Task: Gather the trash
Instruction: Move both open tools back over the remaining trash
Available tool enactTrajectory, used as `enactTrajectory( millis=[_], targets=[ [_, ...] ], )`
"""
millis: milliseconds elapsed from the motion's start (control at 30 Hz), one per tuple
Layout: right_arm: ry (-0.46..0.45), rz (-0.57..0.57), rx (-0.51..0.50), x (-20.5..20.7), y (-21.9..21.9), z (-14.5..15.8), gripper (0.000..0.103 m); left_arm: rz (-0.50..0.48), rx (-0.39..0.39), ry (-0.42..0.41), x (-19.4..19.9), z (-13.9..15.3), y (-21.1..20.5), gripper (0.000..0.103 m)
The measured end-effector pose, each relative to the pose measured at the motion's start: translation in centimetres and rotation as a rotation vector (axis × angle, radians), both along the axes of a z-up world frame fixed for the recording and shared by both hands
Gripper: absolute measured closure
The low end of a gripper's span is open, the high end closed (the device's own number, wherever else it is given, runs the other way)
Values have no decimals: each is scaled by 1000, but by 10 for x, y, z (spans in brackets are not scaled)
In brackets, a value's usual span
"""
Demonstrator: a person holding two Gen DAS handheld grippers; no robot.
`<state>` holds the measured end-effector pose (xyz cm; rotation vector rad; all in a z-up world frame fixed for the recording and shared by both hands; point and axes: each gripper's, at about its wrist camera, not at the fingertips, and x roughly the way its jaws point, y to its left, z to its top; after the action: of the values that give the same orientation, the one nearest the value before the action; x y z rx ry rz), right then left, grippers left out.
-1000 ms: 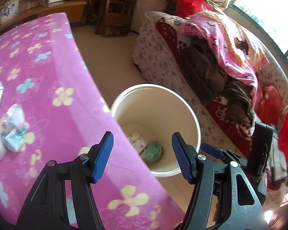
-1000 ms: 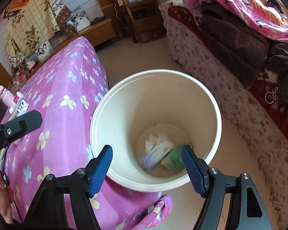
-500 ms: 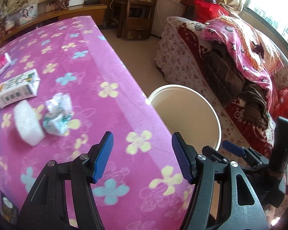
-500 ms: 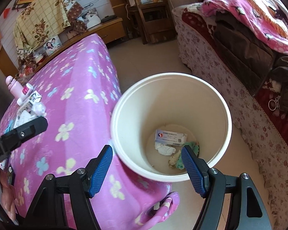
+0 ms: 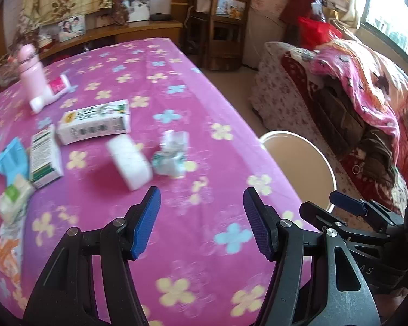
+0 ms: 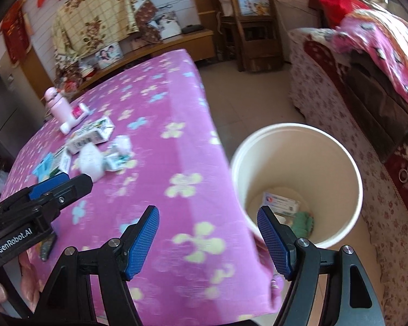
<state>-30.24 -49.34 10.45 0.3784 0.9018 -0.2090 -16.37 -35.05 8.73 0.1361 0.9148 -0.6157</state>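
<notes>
Pink flowered tablecloth (image 5: 204, 125), cream bin (image 6: 348, 168)

I see a beige tiled floor (image 6: 247, 100), a wooden shelf unit (image 5: 221, 24) against the far wall, and a low wooden cabinet (image 6: 160, 46). Daylight pours from a window (image 5: 391, 24) over a blanket-heaped sofa (image 5: 348, 87).

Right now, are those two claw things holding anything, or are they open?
Left gripper: open, holding nothing, above the pink tablecloth.
Right gripper: open, holding nothing, by the bin.
</notes>
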Motion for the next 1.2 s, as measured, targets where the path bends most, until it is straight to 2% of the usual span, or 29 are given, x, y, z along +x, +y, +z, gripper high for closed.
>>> enactTrajectory(
  millis=[533,733,833,1033,1200],
  targets=[
    [-5,196,31,46,104,9,27,133,42,34,30,6,133,41],
    [34,305,109,58,150,-2,27,188,66,70,58,0,192,41],
    [63,373,147,61,179,-10,27,222,54,98,72,-6,217,41],
    [147,523,215,70,236,-28,27,271,47,128,95,-14,246,41],
    [155,531,202,82,266,-31,27,284,52,146,113,-23,251,41]
  ],
)
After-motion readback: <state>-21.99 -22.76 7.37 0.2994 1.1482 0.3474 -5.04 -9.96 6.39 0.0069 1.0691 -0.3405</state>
